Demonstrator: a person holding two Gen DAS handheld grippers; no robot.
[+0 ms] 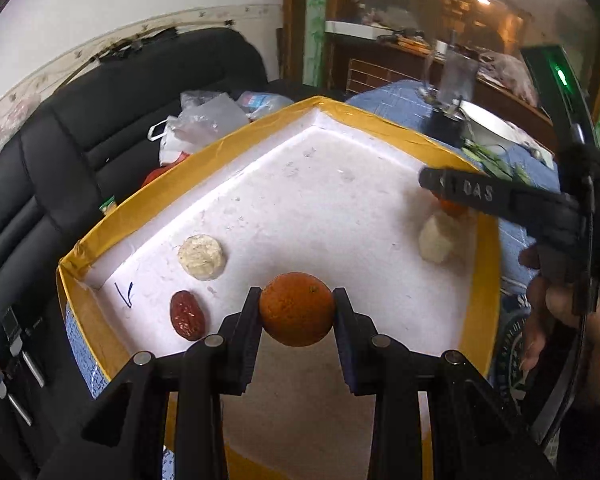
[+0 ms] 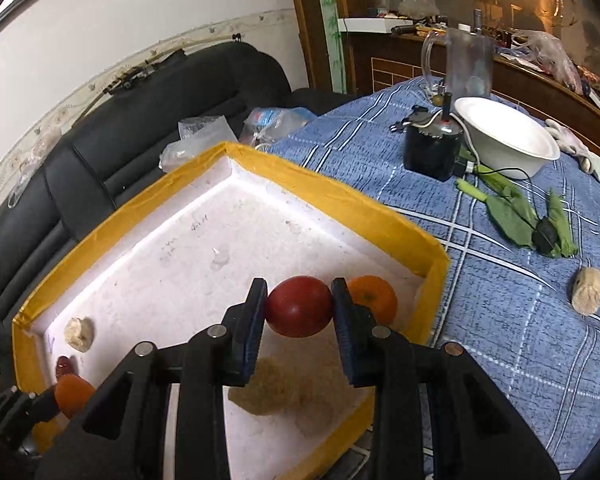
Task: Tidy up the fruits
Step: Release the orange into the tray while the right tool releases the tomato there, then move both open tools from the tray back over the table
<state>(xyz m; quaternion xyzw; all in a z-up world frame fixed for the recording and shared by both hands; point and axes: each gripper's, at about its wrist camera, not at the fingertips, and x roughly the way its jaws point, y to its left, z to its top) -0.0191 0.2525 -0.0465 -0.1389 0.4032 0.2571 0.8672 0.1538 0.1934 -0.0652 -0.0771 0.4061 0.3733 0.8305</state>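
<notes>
My left gripper (image 1: 296,300) is shut on an orange (image 1: 296,312), held just above the near part of a white foam tray with a yellow taped rim (image 1: 228,144). On the tray floor lie a pale round slice (image 1: 202,257), a wrinkled red date (image 1: 187,315) and a pale chunk (image 1: 436,240). My right gripper (image 2: 299,292) is shut on a smooth red round fruit (image 2: 299,308) over the tray's right corner (image 2: 436,264). A second orange (image 2: 376,296) rests in that corner behind it. One right-gripper finger (image 1: 460,190) reaches in from the right.
A blue checked tablecloth (image 2: 500,320) carries a white bowl (image 2: 508,140), a black device (image 2: 432,152), a glass mug (image 2: 460,64), green leaves (image 2: 524,216) and a pale chunk (image 2: 588,290). A black sofa (image 1: 100,128) with plastic bags (image 1: 204,120) lies beyond the tray.
</notes>
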